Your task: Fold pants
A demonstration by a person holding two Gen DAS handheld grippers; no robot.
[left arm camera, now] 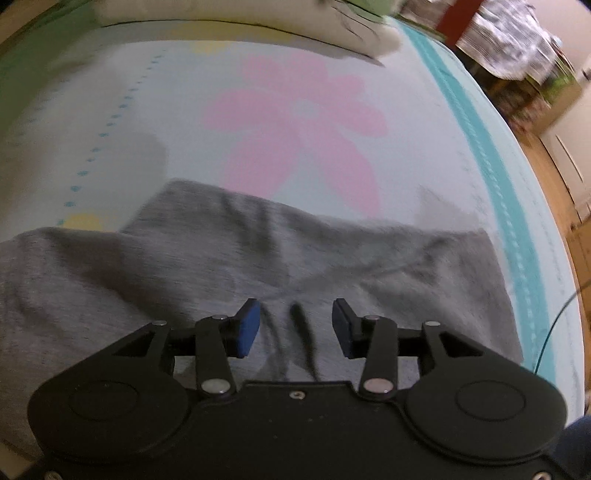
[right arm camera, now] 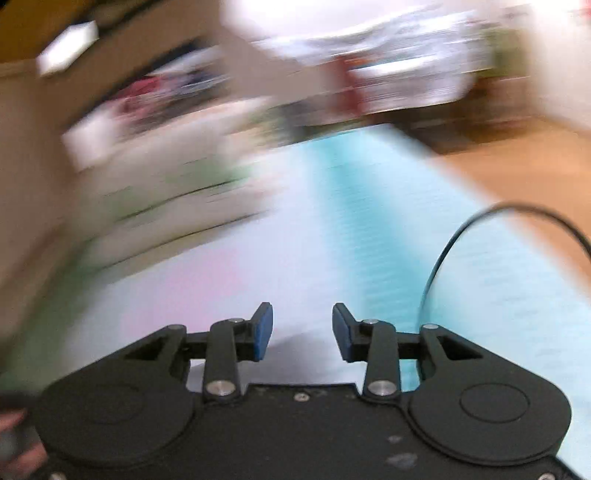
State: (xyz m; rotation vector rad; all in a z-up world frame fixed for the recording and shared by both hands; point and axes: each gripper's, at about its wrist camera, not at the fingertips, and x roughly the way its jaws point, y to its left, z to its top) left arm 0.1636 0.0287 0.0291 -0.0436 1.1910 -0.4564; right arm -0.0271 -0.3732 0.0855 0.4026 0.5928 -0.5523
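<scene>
Left hand-held gripper (left arm camera: 295,328) gapes open, hovering over grey sweatpants (left arm camera: 229,266) rumpled on the floral bedsheet (left arm camera: 424,122); drawstring (left arm camera: 304,339) between pads. Right hand-held gripper (right arm camera: 303,332) open, blurred, probably off-garment. Pinch waistband fabric only, lift evenly.

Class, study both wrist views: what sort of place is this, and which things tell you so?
Probably a home bedroom. Grey pants lie on a bed sheet printed with a pink flower, a pillow sits at its far end, and a wooden floor runs beside it.
</scene>
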